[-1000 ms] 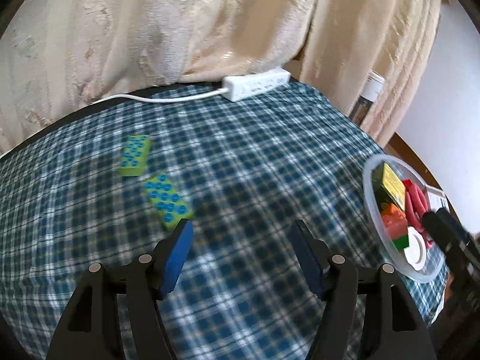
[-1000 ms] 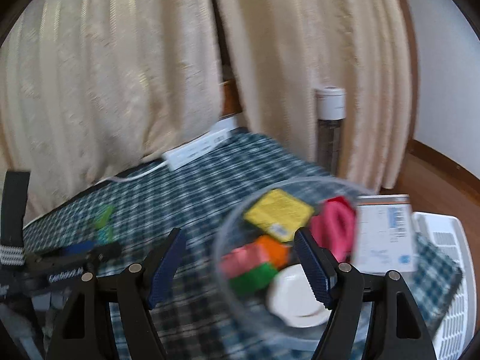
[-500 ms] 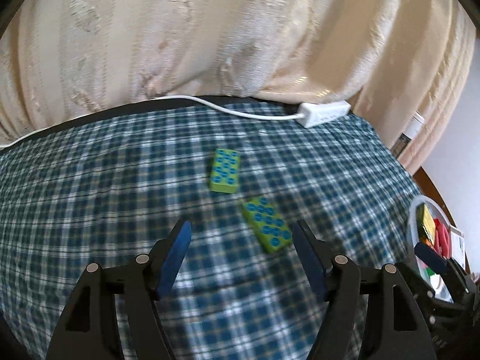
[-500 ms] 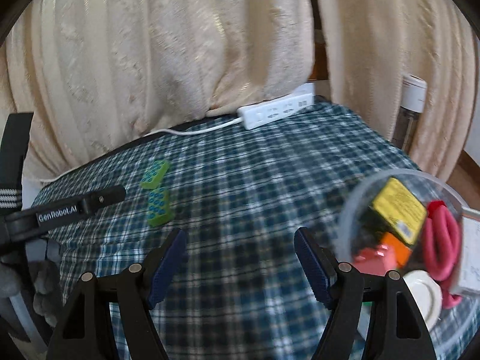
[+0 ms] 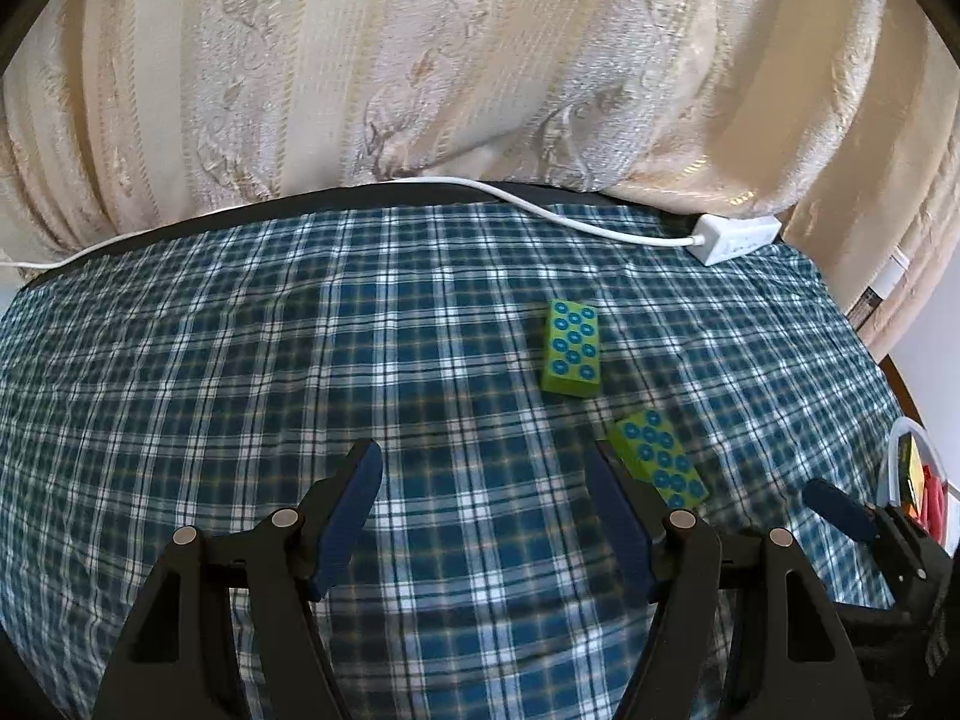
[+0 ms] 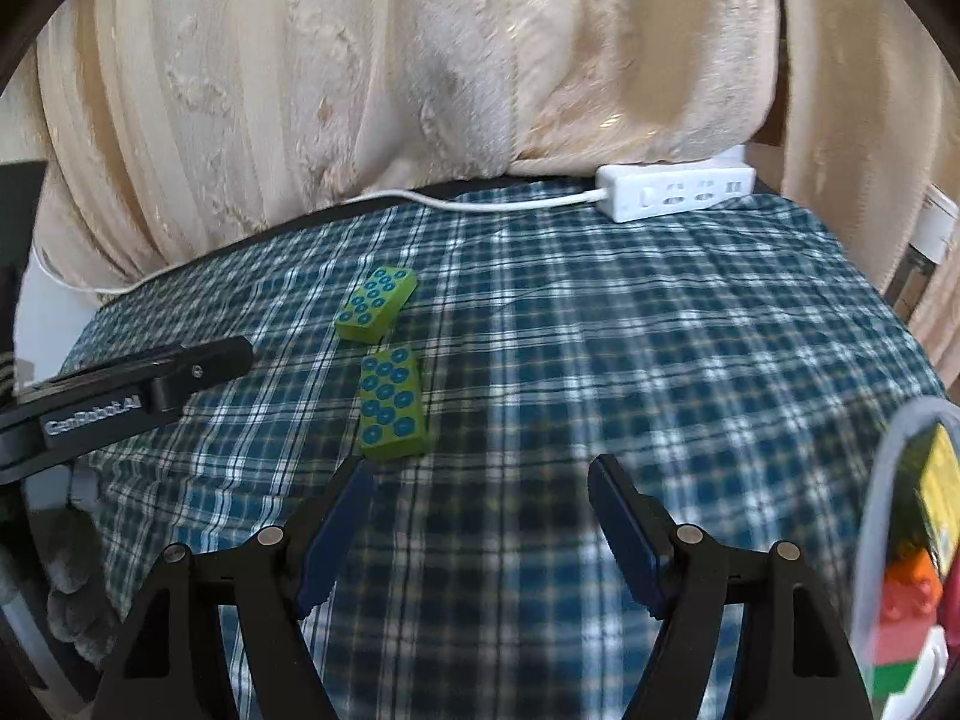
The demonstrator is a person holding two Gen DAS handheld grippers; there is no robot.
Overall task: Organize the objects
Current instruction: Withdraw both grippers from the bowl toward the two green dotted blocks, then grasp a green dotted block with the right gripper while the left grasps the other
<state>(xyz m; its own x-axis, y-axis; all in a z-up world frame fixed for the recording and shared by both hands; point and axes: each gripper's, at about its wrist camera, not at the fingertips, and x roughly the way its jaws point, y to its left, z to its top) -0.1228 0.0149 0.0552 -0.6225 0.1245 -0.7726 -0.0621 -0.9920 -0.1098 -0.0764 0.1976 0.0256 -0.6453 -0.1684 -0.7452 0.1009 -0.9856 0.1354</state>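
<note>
Two green bricks with blue studs lie on the blue checked tablecloth (image 5: 240,360). In the left wrist view the far brick (image 5: 572,350) lies ahead to the right and the near brick (image 5: 659,459) sits just right of the right finger. My left gripper (image 5: 483,462) is open and empty over bare cloth. In the right wrist view the near brick (image 6: 393,405) lies just beyond the left fingertip, the far brick (image 6: 376,303) behind it. My right gripper (image 6: 480,477) is open with nothing between its fingers. A clear bowl (image 6: 888,480) of coloured items sits at the right edge.
A white power strip (image 6: 675,192) with its cable lies along the table's far edge under cream curtains (image 5: 420,60). The left gripper's black body (image 6: 132,396) reaches in from the left in the right wrist view. The bowl's rim (image 5: 900,450) shows at the left wrist view's right edge.
Both grippers have swung left across the table. The bowl slid from the centre to the right edge of the right wrist view, and the green bricks came into view ahead of both grippers.
</note>
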